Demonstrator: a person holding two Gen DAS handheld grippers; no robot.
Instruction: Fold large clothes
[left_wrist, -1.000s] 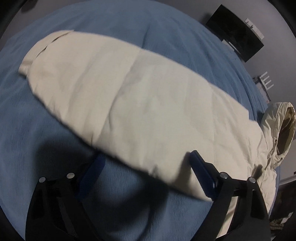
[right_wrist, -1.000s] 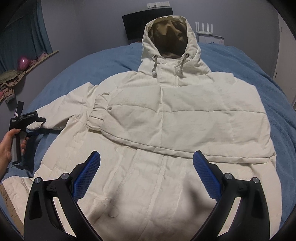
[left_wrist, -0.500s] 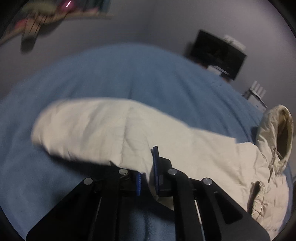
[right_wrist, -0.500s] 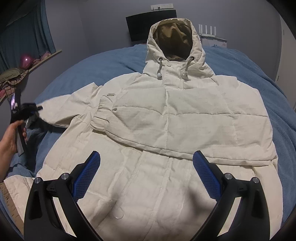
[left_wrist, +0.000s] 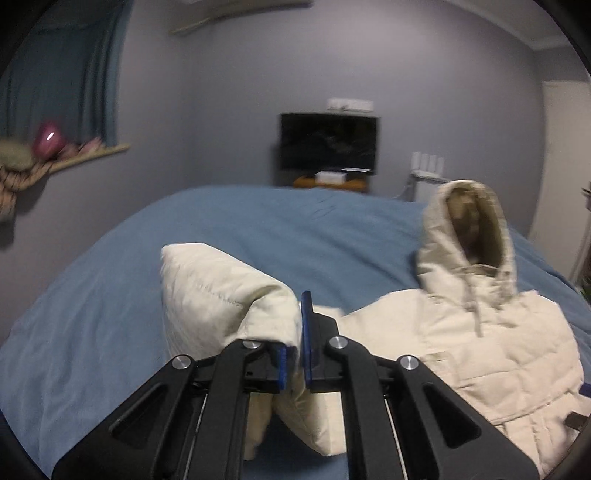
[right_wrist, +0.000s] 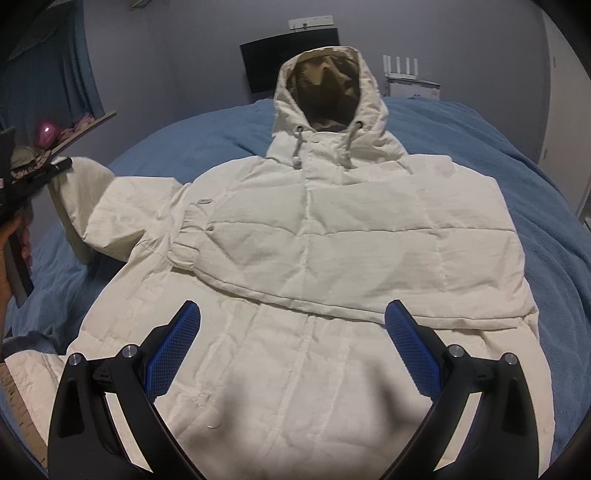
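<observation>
**Left sleeve raised for the fold**
You had just closed the left tongs (left_wrist: 300, 341) on the sleeve (left_wrist: 221, 295), lifting it off the bed (left_wrist: 92, 314) to fold across the jacket (right_wrist: 332, 240) lying mid-bed; the right tongs (right_wrist: 291, 350) hovered wide, empty.

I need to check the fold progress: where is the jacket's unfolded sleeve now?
The sleeve is at the left of the right wrist view, lifted off the blue bed, pinched in the left hand-held gripper; the other sleeve lies across the chest.

place: home bedroom | cues: blue-covered bed (left_wrist: 258, 236); wall-mounted TV (left_wrist: 328, 142); curtained window (left_wrist: 62, 85); cluttered sill (left_wrist: 74, 157)
</observation>
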